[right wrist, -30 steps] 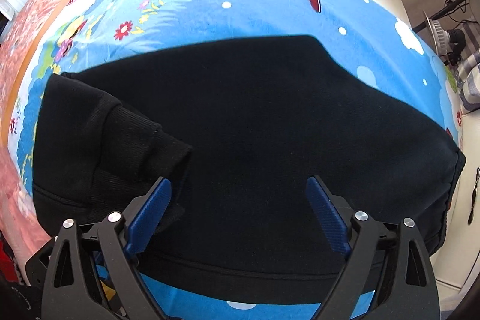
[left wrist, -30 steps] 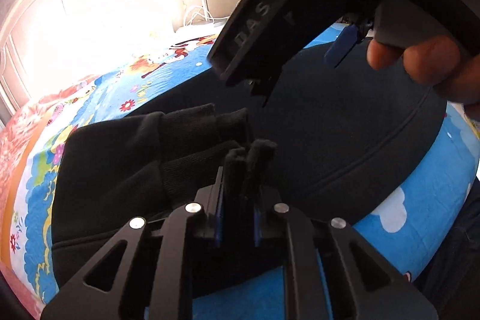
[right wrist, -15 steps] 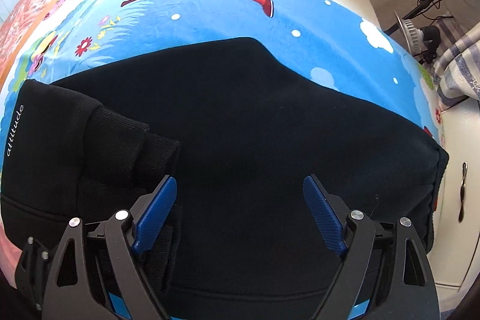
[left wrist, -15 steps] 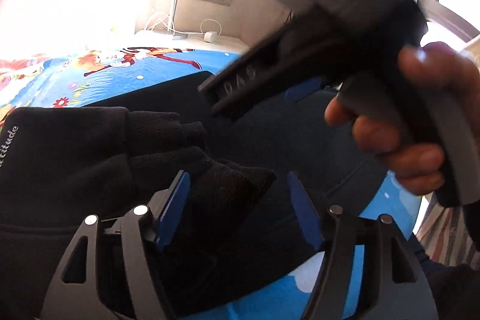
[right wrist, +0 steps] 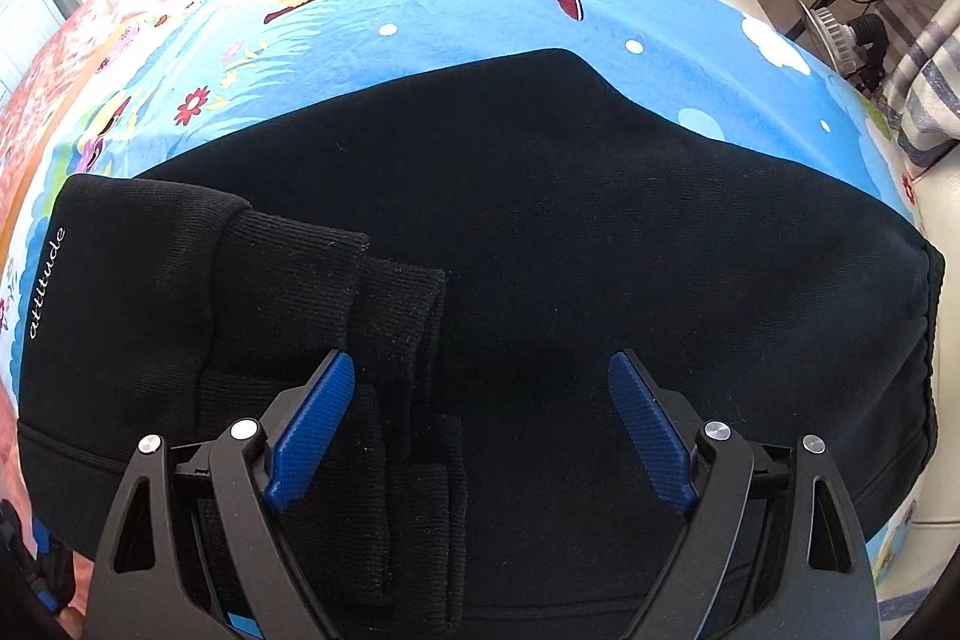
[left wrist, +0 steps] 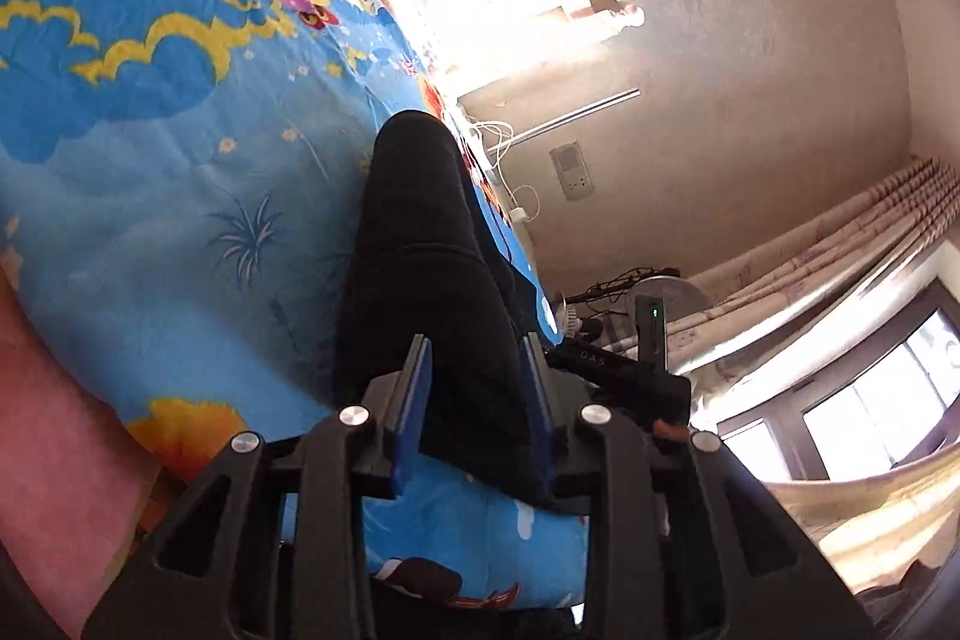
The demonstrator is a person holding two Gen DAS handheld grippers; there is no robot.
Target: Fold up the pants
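Observation:
Black pants [right wrist: 570, 232] lie folded on a bed with a blue cartoon sheet [right wrist: 480, 16]. The ribbed leg cuffs [right wrist: 384, 340] are laid back over the pants at the left, near a leg with white "attitude" lettering. My right gripper [right wrist: 480, 430] is open and empty, hovering above the pants near the cuffs. In the left wrist view, rolled sideways, the pants [left wrist: 432, 280] show edge-on. My left gripper [left wrist: 474, 400] is open, its blue pads either side of the pants' near edge, not closed on it. The right gripper's body [left wrist: 618, 370] shows behind.
A wall socket [left wrist: 570, 172] with white cables, a curtain [left wrist: 810, 244] and a window are beyond the bed. A fan [right wrist: 840, 34] and striped cloth stand at the right of the bed. Pink bedding [left wrist: 66, 448] borders the sheet.
My left gripper has let go of the cuff, opened, and rolled sideways to the pants' edge. The cuffs now lie flat on the pants. My right gripper has moved slightly closer.

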